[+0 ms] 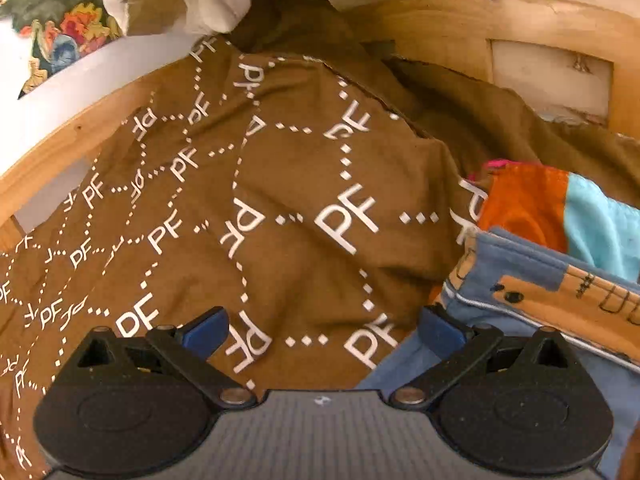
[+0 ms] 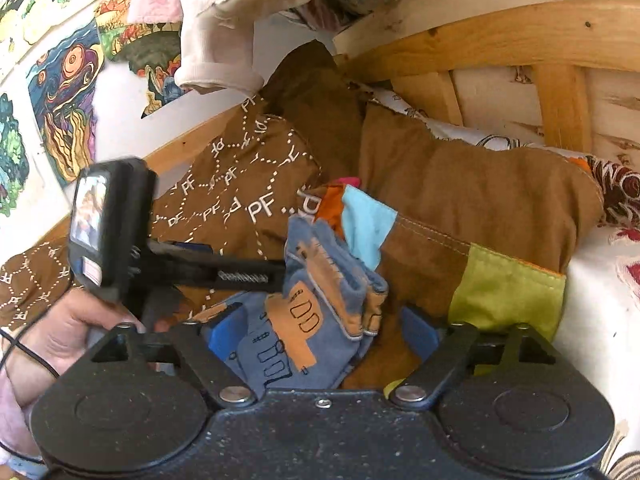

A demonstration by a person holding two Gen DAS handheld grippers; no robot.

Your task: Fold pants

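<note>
My right tongs point(image 2: 320, 330) stand spread, and the small blue pants point(image 2: 316, 320) lie bunched between the two blue pads without either pad pressing the cloth, so I am straddling them, not pinching them. I hold low and angled down because the pants sit in a crumpled heap, waistband up, and I judge I need an edge or the waistband before any fold can start. They are blue with orange patches and little drawn marks, and they rest on a patchwork blanket point(image 2: 460, 208) of brown, light blue, orange and green.

My left tongs point(image 1: 320, 330) are spread too, with nothing between the pads; they hang over the brown cloth point(image 1: 280, 200) printed with white letters. The pants show at the right edge of that view point(image 1: 532, 292), just beside the right pad, so I think this hand is placed to take the other side.

In the right view my left hand point(image 2: 68, 332) grips its tool just beside the pants.

Everything lies inside a wooden bed frame point(image 2: 500, 36); its rails fence in the blankets, the pants and a white printed sheet point(image 2: 600, 280). A pale garment point(image 2: 224, 40) hangs over the far rail, near wall drawings point(image 2: 68, 92).
</note>
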